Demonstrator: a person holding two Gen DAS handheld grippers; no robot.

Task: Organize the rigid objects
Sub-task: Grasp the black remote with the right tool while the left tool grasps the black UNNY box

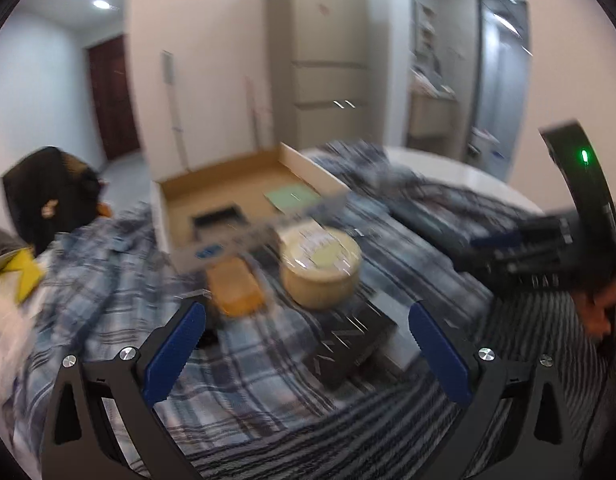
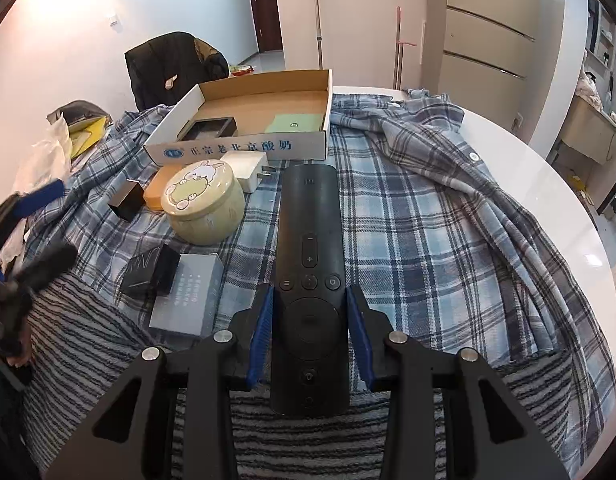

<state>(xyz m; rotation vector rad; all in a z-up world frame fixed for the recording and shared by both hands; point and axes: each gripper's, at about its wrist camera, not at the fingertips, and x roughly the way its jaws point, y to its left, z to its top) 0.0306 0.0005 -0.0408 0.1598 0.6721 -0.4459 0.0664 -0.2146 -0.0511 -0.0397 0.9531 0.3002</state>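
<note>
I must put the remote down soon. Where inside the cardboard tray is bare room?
The cardboard tray is bare along its far wall and between the black box and green card. Before its front wall it is crowded: charger, round tin.

Pale walls [image 2: 67, 40], dark door [image 2: 263, 4], perhaps a tall fridge [image 2: 488, 40].

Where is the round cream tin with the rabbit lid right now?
In the right wrist view the round tin sits on the plaid cloth, left of the remote, just in front of the cardboard tray, beside the orange box.
</note>
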